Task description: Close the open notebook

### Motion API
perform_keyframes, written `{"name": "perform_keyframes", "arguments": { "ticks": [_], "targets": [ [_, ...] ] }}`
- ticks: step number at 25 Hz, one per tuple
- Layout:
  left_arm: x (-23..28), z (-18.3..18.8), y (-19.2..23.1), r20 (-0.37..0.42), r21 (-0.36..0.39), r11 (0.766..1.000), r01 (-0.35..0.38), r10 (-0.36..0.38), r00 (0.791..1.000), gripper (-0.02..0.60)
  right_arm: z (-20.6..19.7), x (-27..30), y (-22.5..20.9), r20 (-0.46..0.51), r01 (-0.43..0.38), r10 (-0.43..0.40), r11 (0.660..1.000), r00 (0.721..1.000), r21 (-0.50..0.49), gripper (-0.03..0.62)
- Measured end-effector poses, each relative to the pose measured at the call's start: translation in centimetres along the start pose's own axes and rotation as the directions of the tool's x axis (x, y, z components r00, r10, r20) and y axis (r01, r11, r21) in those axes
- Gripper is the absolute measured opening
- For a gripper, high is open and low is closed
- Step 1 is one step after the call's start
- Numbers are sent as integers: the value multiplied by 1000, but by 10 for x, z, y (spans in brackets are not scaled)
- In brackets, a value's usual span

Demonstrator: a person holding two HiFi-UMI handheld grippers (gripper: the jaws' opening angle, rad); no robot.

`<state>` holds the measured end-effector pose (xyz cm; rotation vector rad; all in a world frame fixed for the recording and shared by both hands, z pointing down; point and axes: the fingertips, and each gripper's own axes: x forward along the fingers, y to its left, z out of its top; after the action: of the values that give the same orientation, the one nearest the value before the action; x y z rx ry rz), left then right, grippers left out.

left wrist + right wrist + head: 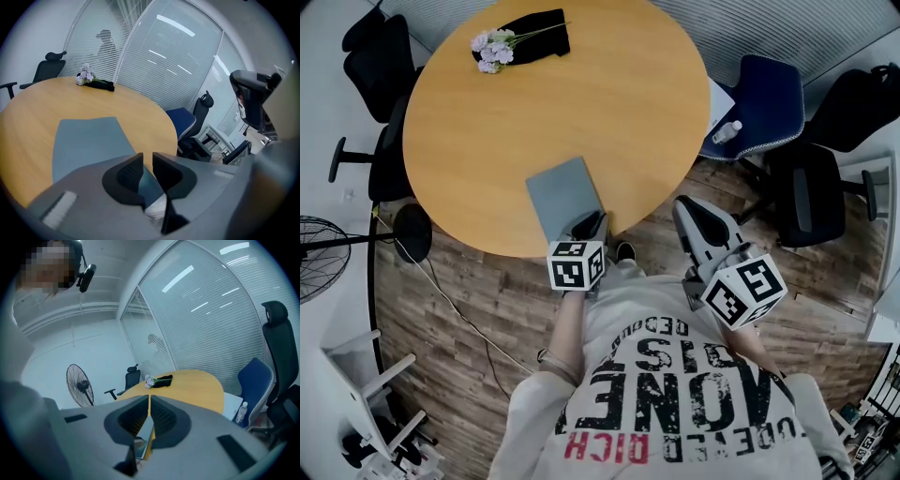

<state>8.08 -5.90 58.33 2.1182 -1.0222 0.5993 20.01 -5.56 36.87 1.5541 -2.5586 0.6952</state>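
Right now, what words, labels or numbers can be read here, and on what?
"RICH": red print low on the person's shirt, as best it reads.
Other big shirt lettering: creased, not readable whole.
Left marker cube, right marker cube: square patterns, no words.
Bottle label: too small.
Notebook cover: no print seen.

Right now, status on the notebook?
Left gripper narrowly open at the notebook near edge, no grip seen. Right gripper shut, off the table. The notebook lies closed. Nothing in the way.
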Motion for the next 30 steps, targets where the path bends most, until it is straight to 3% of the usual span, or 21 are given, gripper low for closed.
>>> {"name": "perform_keyframes", "arguments": {
  "ticks": [6,11,17,30],
  "targets": [
    [-4,1,1,14,17,999,-28,28,1000,14,-1,-4,-1,13,1,-1,1000,1000,8,20],
    [-9,6,-1,25,29,999,-40,40,999,11,2,-7,2,11,-3,3,1000,1000,1,20],
    [-25,33,-9,110,61,997,-55,48,993,11,-1,-9,4,19,-6,6,1000,1000,2,20],
    [-85,117,-28,357,163,982,-99,35,933,11,2,-9,18,41,-25,26,999,999,-21,20]
  ]
}}
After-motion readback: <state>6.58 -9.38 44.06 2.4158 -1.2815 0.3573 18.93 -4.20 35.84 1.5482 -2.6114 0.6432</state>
